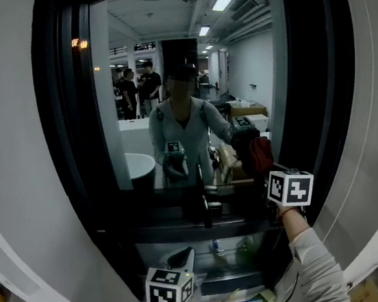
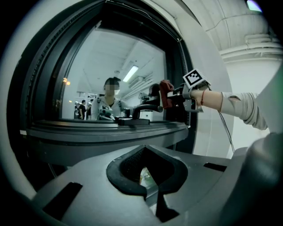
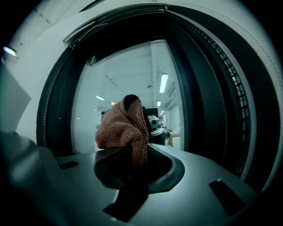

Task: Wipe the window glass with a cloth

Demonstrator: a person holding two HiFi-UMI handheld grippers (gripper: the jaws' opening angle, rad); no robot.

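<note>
Cloth [image 3: 124, 128] appears once only: a single reddish-brown piece of knitted or terry-like weave, bunched into a peaked fold with a ribbed edge running down its right side. The right tongs [image 3: 132, 164] are clenched on its lower end, so the bundle stands up out of them. In the head view the cloth is held up against the window glass [image 1: 186, 64], near the right side of the one pane and just above its lower edge. The glass mirrors a person holding two grippers, a few more people standing farther back, and strip lights on a ceiling. One dark frame [image 1: 51, 94] surrounds the pane, and one dark handle [image 1: 205, 208] sits at its bottom rail. There are two pairs of tongs, each carrying one marker cube: the right cube [image 1: 290, 188] is just beside the cloth, and the left cube [image 1: 169, 288] is lower down, below the sill. The left tongs [image 2: 146, 174] are drawn together with nothing between them, pointing up towards the window from underneath, well apart from the cloth.
</note>
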